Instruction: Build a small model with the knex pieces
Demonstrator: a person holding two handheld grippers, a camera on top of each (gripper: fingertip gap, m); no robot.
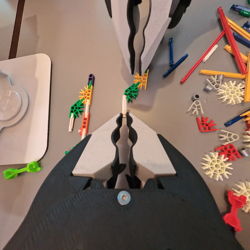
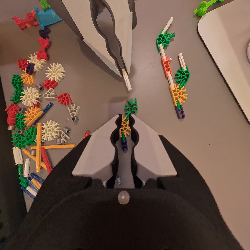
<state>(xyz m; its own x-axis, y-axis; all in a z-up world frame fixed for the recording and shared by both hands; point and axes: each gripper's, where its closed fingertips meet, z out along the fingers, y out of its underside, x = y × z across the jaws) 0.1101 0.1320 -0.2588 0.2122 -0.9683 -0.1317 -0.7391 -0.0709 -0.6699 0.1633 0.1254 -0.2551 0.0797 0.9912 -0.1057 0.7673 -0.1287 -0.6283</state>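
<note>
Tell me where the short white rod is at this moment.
The short white rod is pinched at the tip of the left tool, above the grey table, pointing at the green connector held by the right tool.

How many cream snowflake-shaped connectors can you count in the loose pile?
4, in the right wrist view's pile: top snowflake under a red piece; second snowflake just right of it; third snowflake beside green connectors; fourth snowflake by the yellow rods. Others may be buried.

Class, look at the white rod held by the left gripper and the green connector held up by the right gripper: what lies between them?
Nothing: only bare grey table shows between the white rod and the green connector, clearest in the right wrist view.
</note>
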